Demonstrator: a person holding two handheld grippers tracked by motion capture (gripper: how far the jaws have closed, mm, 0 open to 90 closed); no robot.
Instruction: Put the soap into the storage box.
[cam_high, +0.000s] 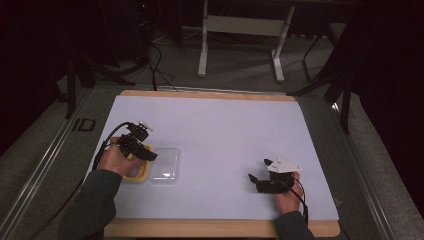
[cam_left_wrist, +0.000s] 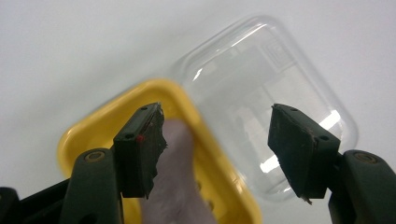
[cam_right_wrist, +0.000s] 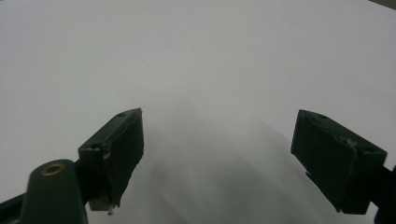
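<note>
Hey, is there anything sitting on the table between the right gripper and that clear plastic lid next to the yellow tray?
Nothing visible. In the high view the white table cover lies bare between the right gripper and the clear lid. The left gripper hangs open over the yellow tray, on the lid's far side from the right gripper.

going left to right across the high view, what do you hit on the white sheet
left tool over the yellow tray → clear lid → bare white sheet → right tool, held by the person's right hand
</note>
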